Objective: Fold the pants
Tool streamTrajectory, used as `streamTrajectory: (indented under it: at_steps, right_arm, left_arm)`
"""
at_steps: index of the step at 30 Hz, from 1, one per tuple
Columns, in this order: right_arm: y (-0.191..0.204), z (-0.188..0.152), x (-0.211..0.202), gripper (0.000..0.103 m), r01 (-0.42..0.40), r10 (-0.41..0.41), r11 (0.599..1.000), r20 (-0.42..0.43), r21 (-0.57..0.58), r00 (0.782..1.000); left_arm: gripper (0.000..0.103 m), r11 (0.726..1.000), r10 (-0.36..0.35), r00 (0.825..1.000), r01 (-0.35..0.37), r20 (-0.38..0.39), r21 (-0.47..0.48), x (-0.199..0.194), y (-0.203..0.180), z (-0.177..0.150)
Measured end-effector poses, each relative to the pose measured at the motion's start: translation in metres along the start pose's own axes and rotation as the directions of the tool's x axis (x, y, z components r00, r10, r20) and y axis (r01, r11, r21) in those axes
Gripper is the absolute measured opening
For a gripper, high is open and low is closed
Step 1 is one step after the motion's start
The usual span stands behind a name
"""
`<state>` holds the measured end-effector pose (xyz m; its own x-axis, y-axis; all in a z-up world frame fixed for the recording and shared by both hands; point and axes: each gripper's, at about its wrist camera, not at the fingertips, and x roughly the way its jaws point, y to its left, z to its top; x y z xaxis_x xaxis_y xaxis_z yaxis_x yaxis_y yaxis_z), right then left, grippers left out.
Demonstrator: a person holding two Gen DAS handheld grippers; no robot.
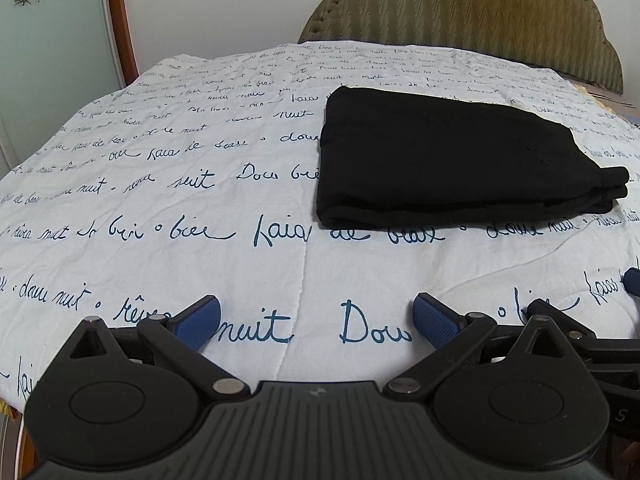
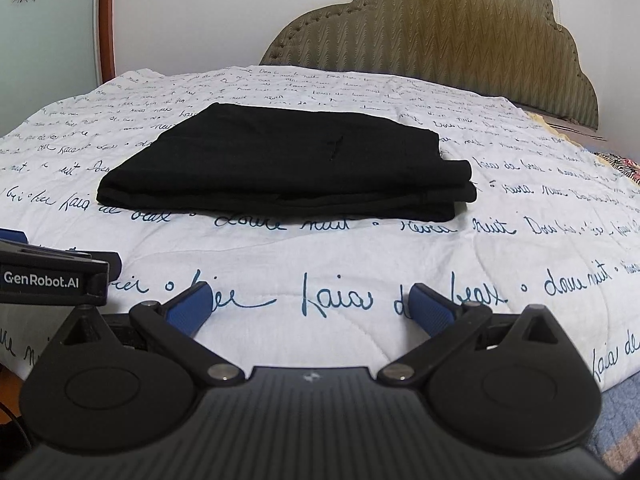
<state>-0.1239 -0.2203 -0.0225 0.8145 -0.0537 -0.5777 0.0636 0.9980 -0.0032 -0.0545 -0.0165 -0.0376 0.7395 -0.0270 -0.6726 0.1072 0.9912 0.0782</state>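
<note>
The black pants (image 1: pixel 448 160) lie folded into a flat stacked rectangle on the bed, right of centre in the left wrist view and centred in the right wrist view (image 2: pixel 288 168). My left gripper (image 1: pixel 316 320) is open and empty, low over the quilt in front of the pants and apart from them. My right gripper (image 2: pixel 310 308) is open and empty too, also short of the pants' near edge. The left gripper's body shows at the left edge of the right wrist view (image 2: pixel 52 276).
A white quilt with blue handwriting print (image 1: pixel 160 200) covers the bed. A padded olive headboard (image 2: pixel 440 40) stands behind. A wood-framed glass door (image 1: pixel 116 20) is at the far left. The quilt's near right edge drops to a blue cover (image 2: pixel 616 408).
</note>
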Motion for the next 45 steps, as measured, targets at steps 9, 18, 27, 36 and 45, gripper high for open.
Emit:
streamTrajectory:
  at_steps: [9,18,27,36,45]
  right_arm:
    - [0.0005,-0.0008,-0.0004,0.103,0.001,-0.001,1.000,0.002,-0.004,1.000]
    - [0.0006,-0.0009,-0.0004,0.103,0.001,-0.001,1.000,0.002,-0.004,1.000]
    - [0.0007,-0.0012,-0.0007,0.103,0.000,0.000,1.000,0.003,-0.002,1.000]
    - [0.0009,-0.0013,-0.0005,0.103,0.000,0.000,1.000,0.004,-0.003,1.000]
    - [0.0011,-0.0014,-0.0006,0.103,0.001,-0.001,1.000,0.004,-0.002,1.000]
  left_arm:
    - [0.103,1.000,-0.004,1.000,0.004,0.006,-0.003,0.0001,0.0012,-0.0008]
    - [0.103,1.000,-0.004,1.000,0.004,0.008,-0.004,-0.0004,0.0012,-0.0015]
    - [0.103,1.000,-0.004,1.000,0.004,0.009,-0.009,-0.0003,0.0015,-0.0018]
    - [0.103,1.000,-0.003,1.000,0.003,0.011,-0.014,0.0000,0.0015,-0.0024]
    - [0.103,1.000,-0.002,1.000,0.003,0.013,-0.016,0.0001,0.0013,-0.0031]
